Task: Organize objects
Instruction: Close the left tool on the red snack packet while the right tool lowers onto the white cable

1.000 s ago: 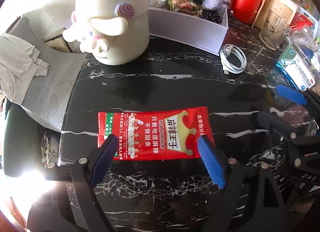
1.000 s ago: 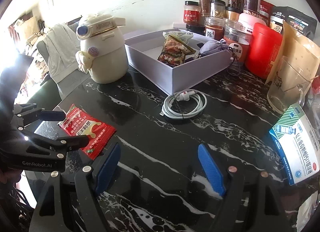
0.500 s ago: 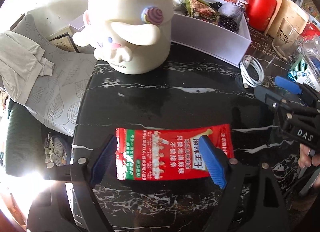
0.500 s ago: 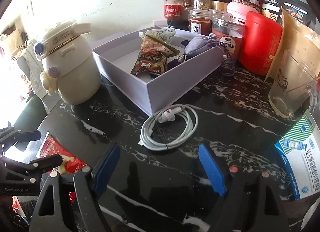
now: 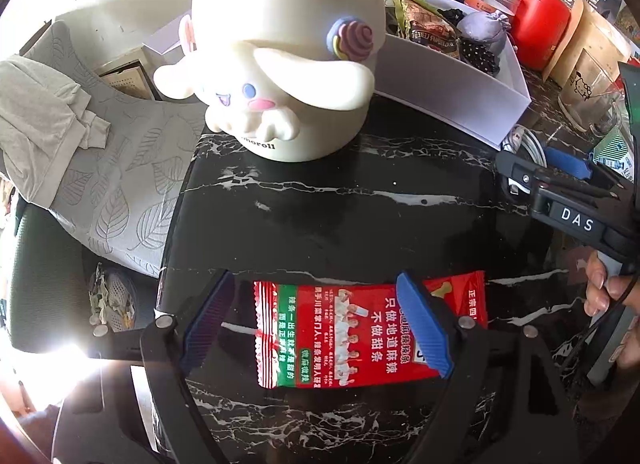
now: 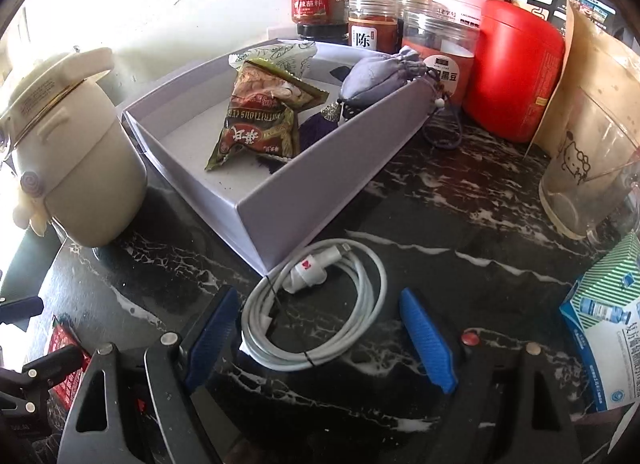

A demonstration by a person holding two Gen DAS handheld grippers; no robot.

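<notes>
A red snack packet lies flat on the black marble table. My left gripper is open, its blue fingers straddling the packet's left part, the right finger over its middle. A coiled white charging cable lies on the table beside the corner of a white open box. My right gripper is open with the coil between its fingers. The box holds a green snack bag and a grey pouch. The right gripper also shows in the left wrist view.
A cream character-shaped pot stands left of the box. Jars, a red canister, a paper bag and a glass mug line the back and right. A blue-green medicine box lies at right. A fabric-covered chair is left of the table.
My left gripper moved forward over the red packet, now between its fingers. My right gripper moved toward the white cable until the coil sat between its fingers.
</notes>
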